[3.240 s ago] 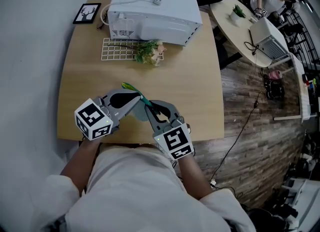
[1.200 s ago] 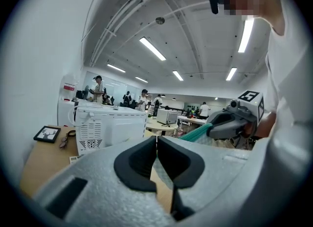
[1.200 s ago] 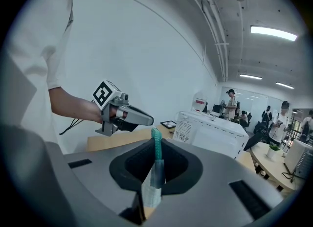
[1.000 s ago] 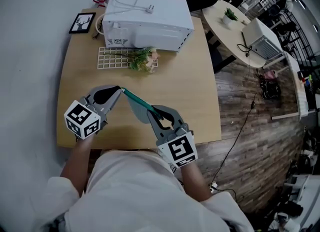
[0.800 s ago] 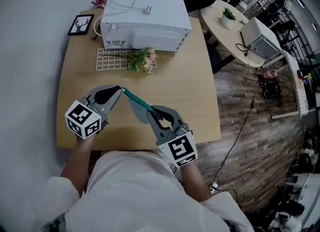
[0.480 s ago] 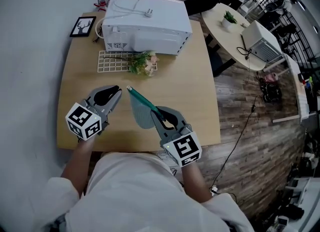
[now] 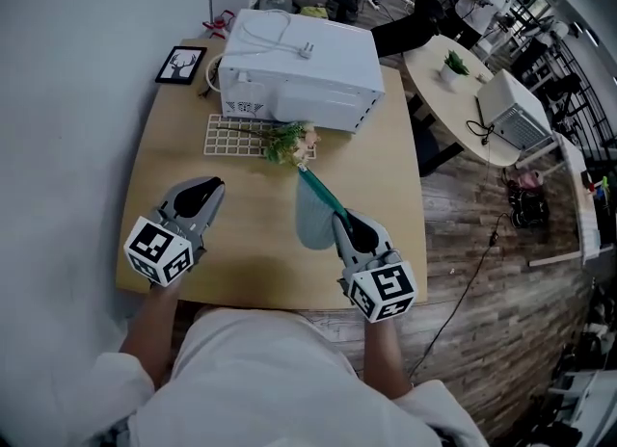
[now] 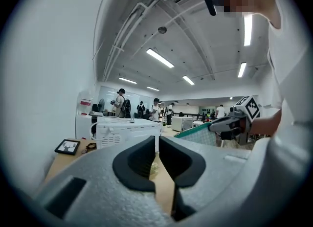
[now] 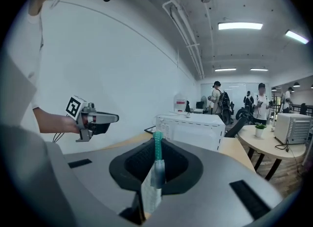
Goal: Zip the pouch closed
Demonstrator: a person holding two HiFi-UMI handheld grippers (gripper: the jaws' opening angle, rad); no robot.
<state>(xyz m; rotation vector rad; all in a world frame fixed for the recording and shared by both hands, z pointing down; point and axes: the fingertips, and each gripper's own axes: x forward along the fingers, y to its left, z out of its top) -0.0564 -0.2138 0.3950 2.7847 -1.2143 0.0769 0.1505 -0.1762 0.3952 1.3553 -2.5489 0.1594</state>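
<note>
The pouch (image 7: 310,216) is grey mesh with a teal zipper edge (image 7: 318,191). It hangs above the wooden table (image 7: 241,252), right of centre. My right gripper (image 7: 341,219) is shut on its near end; in the right gripper view the zipper edge (image 9: 157,145) stands up between the jaws and the mesh (image 9: 150,194) hangs below. My left gripper (image 7: 214,185) hovers well to the left of the pouch, apart from it. Its jaws have just been opening and show a narrow slit with nothing between them (image 8: 157,142). From there the pouch (image 8: 198,134) is off to the right.
A white microwave oven (image 7: 299,55) stands at the table's back, with a white grid rack (image 7: 236,135) and a small flower bunch (image 7: 289,142) in front of it. A framed picture (image 7: 180,64) lies at the back left. A round table (image 7: 453,79) and people are beyond.
The left gripper has let go of the pouch's far end and now sits apart at the left. The right gripper has carried the pouch to the right and toward the flowers.
</note>
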